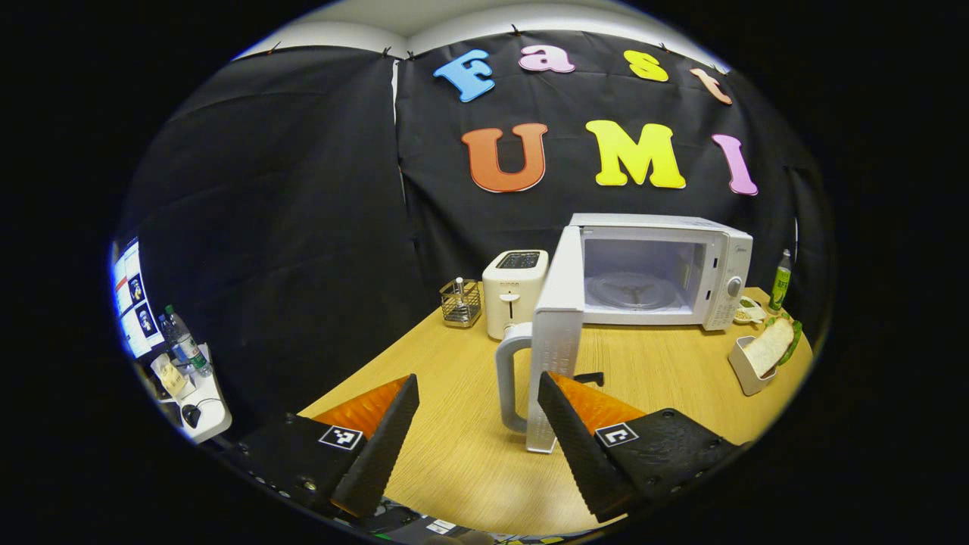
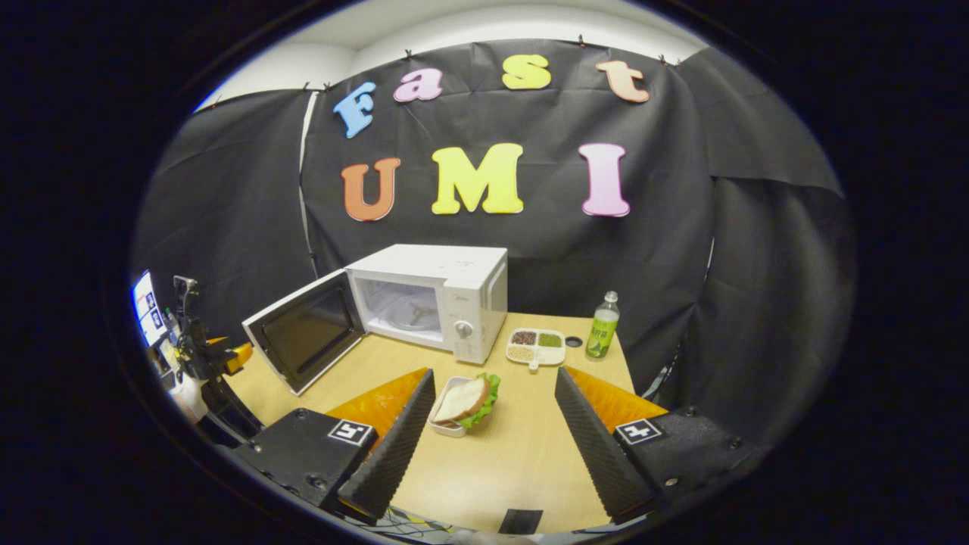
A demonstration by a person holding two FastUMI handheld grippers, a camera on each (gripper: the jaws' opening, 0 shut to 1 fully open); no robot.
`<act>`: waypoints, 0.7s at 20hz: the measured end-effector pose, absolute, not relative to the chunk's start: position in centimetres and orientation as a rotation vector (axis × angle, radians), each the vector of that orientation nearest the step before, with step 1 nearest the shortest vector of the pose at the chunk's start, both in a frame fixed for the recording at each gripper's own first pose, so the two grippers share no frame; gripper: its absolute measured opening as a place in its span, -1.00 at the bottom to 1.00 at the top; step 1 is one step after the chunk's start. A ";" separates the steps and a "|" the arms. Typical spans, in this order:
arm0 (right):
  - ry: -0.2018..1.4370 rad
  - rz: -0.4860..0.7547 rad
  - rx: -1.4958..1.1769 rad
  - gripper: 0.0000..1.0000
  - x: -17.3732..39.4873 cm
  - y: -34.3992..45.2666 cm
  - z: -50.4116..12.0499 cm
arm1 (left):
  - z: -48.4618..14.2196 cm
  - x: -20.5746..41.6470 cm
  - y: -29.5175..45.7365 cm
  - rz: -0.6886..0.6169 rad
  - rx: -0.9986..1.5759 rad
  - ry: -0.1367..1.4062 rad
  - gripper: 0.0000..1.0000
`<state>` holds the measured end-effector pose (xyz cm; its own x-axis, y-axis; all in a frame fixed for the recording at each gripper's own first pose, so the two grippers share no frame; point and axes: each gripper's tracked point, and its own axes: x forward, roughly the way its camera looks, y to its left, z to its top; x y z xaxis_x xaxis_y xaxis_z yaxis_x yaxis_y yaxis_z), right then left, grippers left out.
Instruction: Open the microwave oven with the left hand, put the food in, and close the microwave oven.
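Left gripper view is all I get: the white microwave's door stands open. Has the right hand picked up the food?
Observer: No. The right tongs are open; the bread-and-lettuce sandwich in its white rectangular box sits on the wooden table, untouched.
Operator: What does the door's inner face look like?
Observer: It is dark glass in a white frame.
Operator: What is beside the green plastic bottle?
Observer: A white four-compartment tray of beans.

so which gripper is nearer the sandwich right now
Right. The right gripper is open with the sandwich just ahead between its fingers. The left gripper is open by the microwave door, with the sandwich far off to its right.
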<state>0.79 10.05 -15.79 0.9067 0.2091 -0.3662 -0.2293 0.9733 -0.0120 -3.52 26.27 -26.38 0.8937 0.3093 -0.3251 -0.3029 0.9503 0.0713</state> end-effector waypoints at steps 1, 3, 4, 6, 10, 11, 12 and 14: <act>0.389 0.227 -0.046 0.86 1.3 9.8 -16.7 | -26.0 -3.8 26.0 0.306 0.019 0.336 0.91; 0.430 0.232 -0.025 0.86 2.6 9.4 -18.6 | -25.2 -4.2 24.7 0.278 0.012 0.324 0.90; 0.452 0.237 -0.013 0.86 3.3 9.4 -19.7 | -24.7 -4.5 24.1 0.269 0.012 0.320 0.90; 0.503 0.252 0.005 0.84 4.6 9.2 -22.0 | -23.7 -4.8 22.3 0.249 0.001 0.312 0.90; 0.639 0.316 0.086 1.00 7.5 9.7 -27.4 | -21.0 -4.9 18.4 0.217 -0.032 0.285 0.90; 0.678 0.337 0.113 1.00 8.3 9.9 -28.7 | -20.3 -4.9 17.3 0.211 -0.047 0.277 0.91; 0.705 0.355 0.138 0.99 9.2 10.3 -29.7 | -19.7 -4.8 16.4 0.213 -0.050 0.272 0.91; 0.753 0.385 0.185 0.97 11.3 10.8 -31.5 | -19.1 -4.7 15.3 0.229 -0.041 0.282 0.91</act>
